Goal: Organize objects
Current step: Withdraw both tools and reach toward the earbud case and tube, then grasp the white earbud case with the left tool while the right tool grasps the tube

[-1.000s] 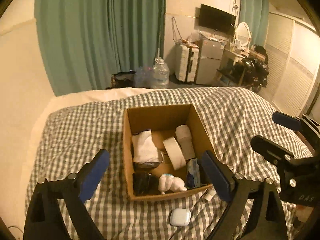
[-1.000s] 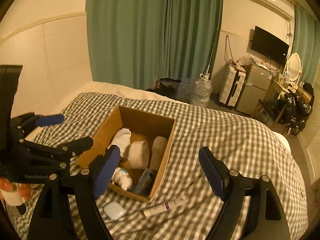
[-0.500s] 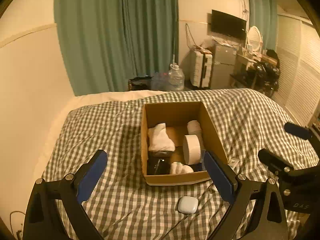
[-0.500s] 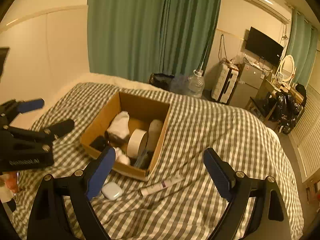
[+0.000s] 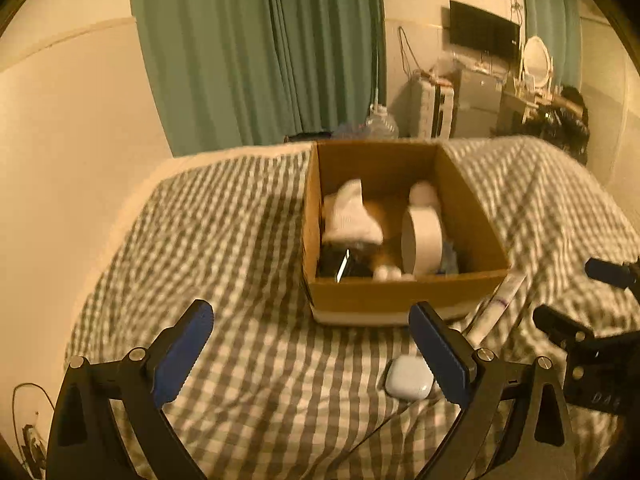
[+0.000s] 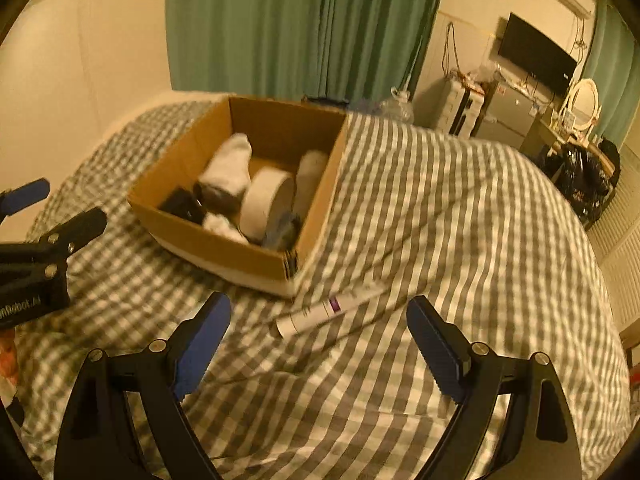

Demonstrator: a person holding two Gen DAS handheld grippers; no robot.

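Observation:
An open cardboard box [image 5: 404, 300] [image 6: 224, 248] sits on the checked bed. It holds a white sock [image 5: 350, 216], a tape roll [image 5: 422, 240] [image 6: 264, 200], a dark item and other small things. A white earbud case [image 5: 408, 374] lies in front of the box, by my left gripper's right finger. A white tube with a purple band [image 6: 328, 310] [image 5: 494, 312] lies at the box's near right corner. My left gripper [image 5: 312, 354] is open and empty, low before the box. My right gripper [image 6: 320, 344] is open and empty, just short of the tube.
The checked bedspread [image 6: 460, 220] covers the bed. Green curtains [image 5: 260, 52] and a cream wall stand behind. A water jug [image 5: 380, 124], suitcase, small fridge [image 6: 504, 114], TV and mirror are at the far right. A cable runs near the earbud case.
Both grippers have dropped lower and moved closer to the box. The box and tube look larger. The jaws stay open.

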